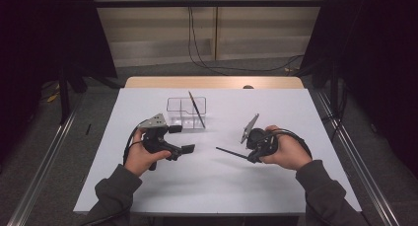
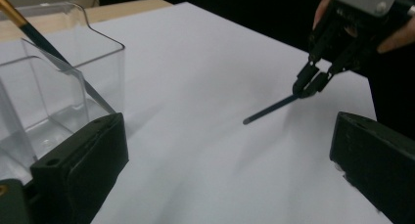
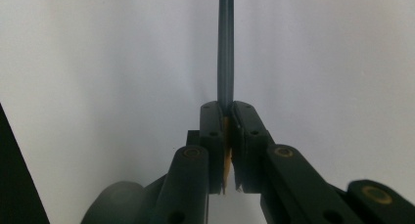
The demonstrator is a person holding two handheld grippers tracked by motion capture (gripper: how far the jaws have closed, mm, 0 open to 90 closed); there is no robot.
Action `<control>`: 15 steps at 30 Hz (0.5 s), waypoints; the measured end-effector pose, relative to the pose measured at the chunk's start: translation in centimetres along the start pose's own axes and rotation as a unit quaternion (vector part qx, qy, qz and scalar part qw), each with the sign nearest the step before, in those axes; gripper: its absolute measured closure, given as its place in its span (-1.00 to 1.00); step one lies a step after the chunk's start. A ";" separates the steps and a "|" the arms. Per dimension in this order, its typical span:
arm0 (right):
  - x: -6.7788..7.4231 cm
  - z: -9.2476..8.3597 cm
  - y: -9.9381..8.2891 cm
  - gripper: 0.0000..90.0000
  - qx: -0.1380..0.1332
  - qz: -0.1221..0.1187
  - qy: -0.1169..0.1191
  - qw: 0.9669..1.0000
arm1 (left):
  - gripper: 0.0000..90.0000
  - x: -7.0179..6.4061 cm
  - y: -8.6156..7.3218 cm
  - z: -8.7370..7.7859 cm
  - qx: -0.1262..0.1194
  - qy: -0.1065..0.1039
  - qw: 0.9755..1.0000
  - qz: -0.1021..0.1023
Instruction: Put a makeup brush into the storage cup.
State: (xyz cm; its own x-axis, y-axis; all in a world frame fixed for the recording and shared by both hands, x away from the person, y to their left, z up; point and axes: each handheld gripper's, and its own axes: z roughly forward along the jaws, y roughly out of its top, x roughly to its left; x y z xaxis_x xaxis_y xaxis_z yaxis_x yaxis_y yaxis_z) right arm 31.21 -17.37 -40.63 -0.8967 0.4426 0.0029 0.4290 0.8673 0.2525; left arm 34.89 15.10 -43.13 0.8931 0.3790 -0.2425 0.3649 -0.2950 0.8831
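White tabletop [image 1: 207,181], one item in hand. I log the right gripper [image 1: 252,157] at about four o'clock of the table's middle in the high view, its jaws pressed together on the end of a dark pencil [image 1: 230,152]; the pencil juts out toward nine o'clock, just above the sheet. In the right gripper view the jaws pinch the pencil's shaft [image 3: 225,48], which runs straight to twelve o'clock. I log the left gripper [image 1: 181,138] at about eight o'clock, jaws spread wide, nothing between them. Clear plastic organiser [image 1: 173,106] sits at twelve o'clock of that gripper, near it; a second pencil [image 1: 196,109] leans inside it, tilted.
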 end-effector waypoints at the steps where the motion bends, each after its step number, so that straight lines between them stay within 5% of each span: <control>1: 0.0 0.0 0.1 0.87 0.000 -0.001 -0.002 1.000 | -0.92 -0.1 0.1 0.1 0.006 0.004 1.000 0.001; 7: 0.1 -0.1 0.3 0.87 -0.003 -0.003 0.000 1.000 | -0.87 -0.4 0.6 0.8 0.036 -0.001 0.999 0.017; 15: 0.0 0.0 0.3 0.87 -0.003 -0.008 -0.002 1.000 | -0.87 -0.9 1.7 1.4 0.089 -0.004 0.995 0.046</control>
State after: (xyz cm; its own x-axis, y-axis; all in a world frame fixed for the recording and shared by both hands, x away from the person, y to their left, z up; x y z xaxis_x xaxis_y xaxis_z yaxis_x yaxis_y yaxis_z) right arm 31.34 -17.09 -40.54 -0.9033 0.4290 -0.0044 0.4135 0.8731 0.2584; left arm 35.13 13.06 -41.93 0.9269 0.3355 -0.1680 0.3215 -0.4793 0.8166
